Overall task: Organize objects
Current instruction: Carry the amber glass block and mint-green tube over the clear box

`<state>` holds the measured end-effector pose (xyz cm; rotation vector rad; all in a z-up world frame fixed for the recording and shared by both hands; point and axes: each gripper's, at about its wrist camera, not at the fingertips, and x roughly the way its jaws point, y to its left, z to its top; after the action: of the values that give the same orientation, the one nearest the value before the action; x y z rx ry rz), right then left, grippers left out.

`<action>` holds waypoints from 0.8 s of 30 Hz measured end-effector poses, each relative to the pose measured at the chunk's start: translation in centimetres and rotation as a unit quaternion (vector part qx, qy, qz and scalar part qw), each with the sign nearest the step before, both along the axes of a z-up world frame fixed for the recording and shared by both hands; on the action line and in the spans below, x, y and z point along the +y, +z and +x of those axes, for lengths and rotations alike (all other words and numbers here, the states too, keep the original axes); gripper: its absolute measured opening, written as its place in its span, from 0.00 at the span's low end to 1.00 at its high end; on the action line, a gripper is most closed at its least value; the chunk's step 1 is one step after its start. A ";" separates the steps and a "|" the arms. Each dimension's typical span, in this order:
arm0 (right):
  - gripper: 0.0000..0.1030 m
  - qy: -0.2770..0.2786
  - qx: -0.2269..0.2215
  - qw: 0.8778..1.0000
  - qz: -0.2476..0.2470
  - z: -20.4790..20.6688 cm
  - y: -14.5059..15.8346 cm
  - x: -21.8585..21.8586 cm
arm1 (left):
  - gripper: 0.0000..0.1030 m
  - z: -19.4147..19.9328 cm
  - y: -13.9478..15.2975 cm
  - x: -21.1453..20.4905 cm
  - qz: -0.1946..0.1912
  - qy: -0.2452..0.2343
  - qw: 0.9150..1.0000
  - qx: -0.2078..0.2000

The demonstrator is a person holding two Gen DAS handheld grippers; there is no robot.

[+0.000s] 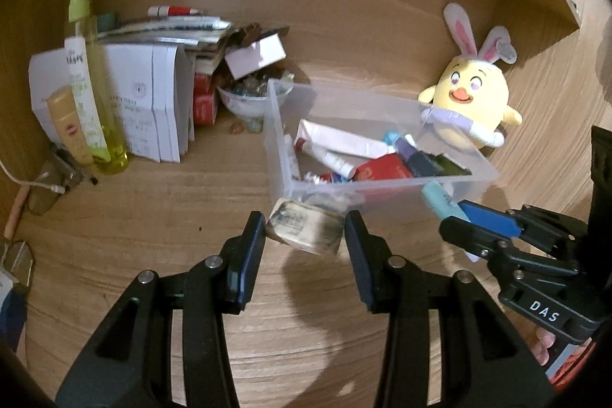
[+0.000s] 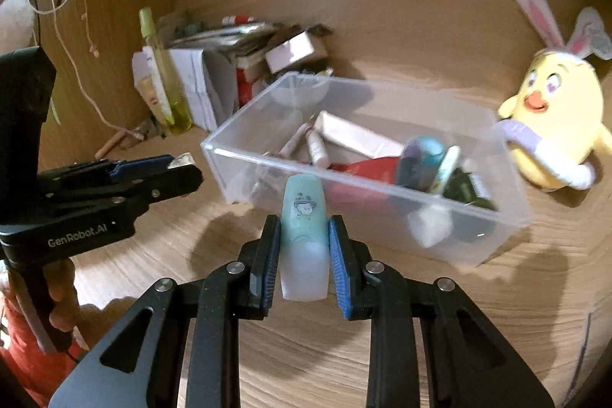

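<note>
Left wrist view: your left gripper (image 1: 305, 230) clamps a blurred tape roll (image 1: 305, 230); your right gripper (image 2: 302, 247) grasps a mint tube (image 2: 304, 232), its base hidden.

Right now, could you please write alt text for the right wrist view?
The right gripper clamps a small mint-green bottle just before a clear plastic bin of toiletries on a wooden desk. The left gripper is at left, a yellow plush chick at right.

"DAS" on the right gripper (image 1: 451, 217) – "GenRobot.AI" on the left gripper (image 2: 183, 165) (notes seemingly illegible).
</note>
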<state>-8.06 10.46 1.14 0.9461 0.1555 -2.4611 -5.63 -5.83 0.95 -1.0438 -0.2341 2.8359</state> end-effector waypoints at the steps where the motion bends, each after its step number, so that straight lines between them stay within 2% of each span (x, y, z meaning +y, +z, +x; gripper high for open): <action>1: 0.22 -0.004 0.002 1.000 -0.006 0.0 0.3 0.5 | 0.41 0.0 0.3 0.2 -0.001 -0.001 1.000 0.004; 15: 0.22 -0.050 0.040 0.997 -0.040 0.2 3.5 4.9 | 0.41 -0.9 3.8 2.7 0.002 -0.015 0.999 0.051; 24: 0.22 -0.068 0.055 0.995 -0.049 -1.8 4.5 6.2 | 0.42 -2.6 5.5 3.7 0.005 -0.015 0.998 0.069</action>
<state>-9.88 16.65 5.59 0.8053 0.0078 -2.6204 -8.20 -2.18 6.45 -0.8391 -0.2186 2.8612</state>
